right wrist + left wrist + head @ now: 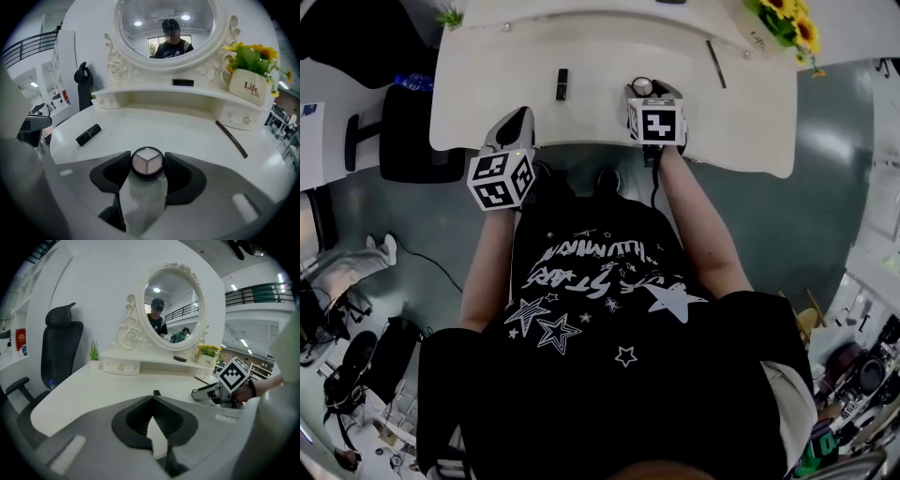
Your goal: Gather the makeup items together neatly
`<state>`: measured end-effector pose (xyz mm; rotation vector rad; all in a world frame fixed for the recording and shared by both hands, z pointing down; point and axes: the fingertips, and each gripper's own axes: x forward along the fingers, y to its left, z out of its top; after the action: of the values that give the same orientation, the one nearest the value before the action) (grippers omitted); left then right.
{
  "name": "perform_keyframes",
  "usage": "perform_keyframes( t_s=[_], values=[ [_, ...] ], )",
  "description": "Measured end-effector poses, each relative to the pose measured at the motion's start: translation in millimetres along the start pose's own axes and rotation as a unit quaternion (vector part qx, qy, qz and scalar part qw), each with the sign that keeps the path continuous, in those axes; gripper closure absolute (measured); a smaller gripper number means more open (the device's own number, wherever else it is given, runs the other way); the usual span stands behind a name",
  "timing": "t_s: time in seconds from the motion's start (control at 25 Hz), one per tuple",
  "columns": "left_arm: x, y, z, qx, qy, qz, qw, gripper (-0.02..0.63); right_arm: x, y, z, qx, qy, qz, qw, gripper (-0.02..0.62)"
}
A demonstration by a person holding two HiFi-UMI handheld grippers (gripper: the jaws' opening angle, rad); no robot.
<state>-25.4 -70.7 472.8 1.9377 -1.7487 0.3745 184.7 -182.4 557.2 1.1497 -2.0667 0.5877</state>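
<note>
While the right hand-held gripper [147,158] points down at the white desk [183,125], its two jaws pinch a round eyeshadow compact [147,164] from either side, the dark pads touching its black rim. The compact (three pale wedges under a clear lid) sits near the front edge of the desk. To its left, apart from it, a black lipstick [88,134] lies on its side at a slant. To the right and farther back, well apart from both, a thin dark makeup pencil [231,138] lies slantwise near the base of the mirror shelf, below a white flower pot [247,89] of sunflowers.

The left hand-held gripper [153,394] is over the desk's near-left edge in the head view, its jaws pressed together at the tips with nothing between them. Its view looks across bare desk toward an oval mirror [171,305], a small green plant [94,352] and a black chair [61,350].
</note>
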Motion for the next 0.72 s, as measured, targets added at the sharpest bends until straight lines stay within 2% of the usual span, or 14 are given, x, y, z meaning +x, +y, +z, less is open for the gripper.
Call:
perform_keyframes(
  t_s=[0.44, 0.72],
  values=[
    [-4, 8, 7, 0.006, 0.001, -0.017, 0.9998, 0.606, -4, 36, 24, -0.009, -0.025, 0.025, 0.999, 0.339],
    [-1, 28, 11, 0.010, 0.007, -0.036, 0.9993, 0.606, 5, 70, 30, -0.019, -0.017, 0.028, 0.999, 0.340]
  ],
)
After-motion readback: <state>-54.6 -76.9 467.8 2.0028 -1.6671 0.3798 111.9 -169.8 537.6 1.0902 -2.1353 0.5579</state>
